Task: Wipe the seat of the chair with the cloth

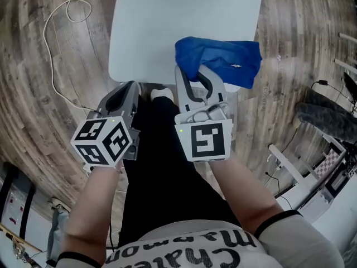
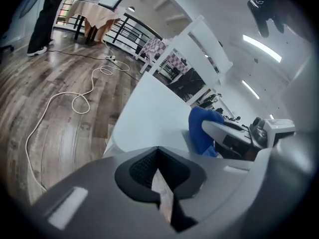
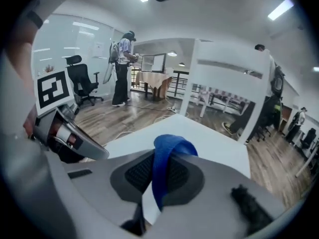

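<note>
- The right tongs are clamped on a fold of the blue cloth. The cloth sits bunched on the near right corner of the chair seat, partly overhanging its edge.
- The left tongs are closed on nothing, at the seat's near edge.
- The seat shows no streaks, so progress is unclear; most of the wiping probably remains.
- Only the shirt carries writing, upside down, seemingly "Chateau Marmon…".

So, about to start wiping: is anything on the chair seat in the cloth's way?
Nothing visible does. The right tool grips the blue cloth, which sits over the seat's near right edge; the rest of the seat is bare.
</note>
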Demonstrator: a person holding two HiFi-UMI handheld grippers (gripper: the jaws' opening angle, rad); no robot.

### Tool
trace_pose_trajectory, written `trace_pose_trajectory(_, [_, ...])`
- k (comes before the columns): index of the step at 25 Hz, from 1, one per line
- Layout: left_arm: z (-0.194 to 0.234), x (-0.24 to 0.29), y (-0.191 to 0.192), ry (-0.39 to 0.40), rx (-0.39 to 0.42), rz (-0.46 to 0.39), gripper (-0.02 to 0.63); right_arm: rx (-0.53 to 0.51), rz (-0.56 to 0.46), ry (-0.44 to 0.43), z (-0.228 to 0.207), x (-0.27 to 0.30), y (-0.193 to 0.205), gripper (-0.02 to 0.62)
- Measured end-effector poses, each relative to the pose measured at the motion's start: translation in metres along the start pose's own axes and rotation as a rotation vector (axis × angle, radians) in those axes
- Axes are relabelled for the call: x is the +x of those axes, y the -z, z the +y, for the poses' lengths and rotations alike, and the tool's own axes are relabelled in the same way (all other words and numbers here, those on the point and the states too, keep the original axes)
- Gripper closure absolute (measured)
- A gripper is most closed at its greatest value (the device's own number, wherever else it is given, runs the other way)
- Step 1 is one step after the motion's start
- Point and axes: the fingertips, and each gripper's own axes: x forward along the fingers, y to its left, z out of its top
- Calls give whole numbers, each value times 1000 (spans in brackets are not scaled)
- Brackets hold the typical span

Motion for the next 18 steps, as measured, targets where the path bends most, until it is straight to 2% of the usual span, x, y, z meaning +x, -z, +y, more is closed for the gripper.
trace_pose_trajectory(5, [39, -26, 6, -39, -74, -38, 600, 0, -42, -207, 76, 41, -36, 561])
trace_pose_trajectory(9, [66, -41, 5, -80, -111, -62, 600, 48, -58, -296, 117, 69, -60, 561])
trace_pose_trajectory(12, [78, -45, 3, -106, -125, -90, 600, 118, 17, -370, 140, 86, -54, 561])
trace_pose_trajectory(15, [85, -42, 0, -96, -124, -92, 600, 139, 142, -450, 156, 100, -30, 561])
trace_pose_trajectory(18, [82, -38, -5, -79, -110, -86, 600, 132, 186, -456, 149, 105, -17, 563])
